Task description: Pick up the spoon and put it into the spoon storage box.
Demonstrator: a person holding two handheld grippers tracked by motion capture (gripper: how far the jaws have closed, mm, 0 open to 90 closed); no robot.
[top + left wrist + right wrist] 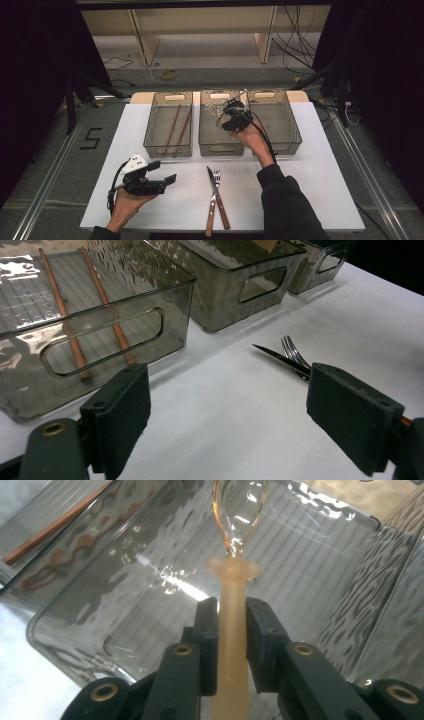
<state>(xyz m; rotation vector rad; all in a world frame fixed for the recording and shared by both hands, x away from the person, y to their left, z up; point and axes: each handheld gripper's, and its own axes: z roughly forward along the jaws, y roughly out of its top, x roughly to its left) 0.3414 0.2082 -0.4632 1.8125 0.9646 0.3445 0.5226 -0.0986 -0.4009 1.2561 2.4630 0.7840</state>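
The right claw (231, 625) is clamped on a pale-handled spoon (233, 630), holding it over the middle bin (210, 137) of 3. The left claw (227, 425) gapes apart above the white surface (300, 190).

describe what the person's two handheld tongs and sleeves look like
Both tongs are black, each with two flat, blocky jaws and brass-coloured pivot rivets. The left tongs carry a grey three-cornered plate on top. A black cable trails from the right tongs along the arm. The sleeve is dark.

spoon (235, 580) blurred, bowl cut off at top
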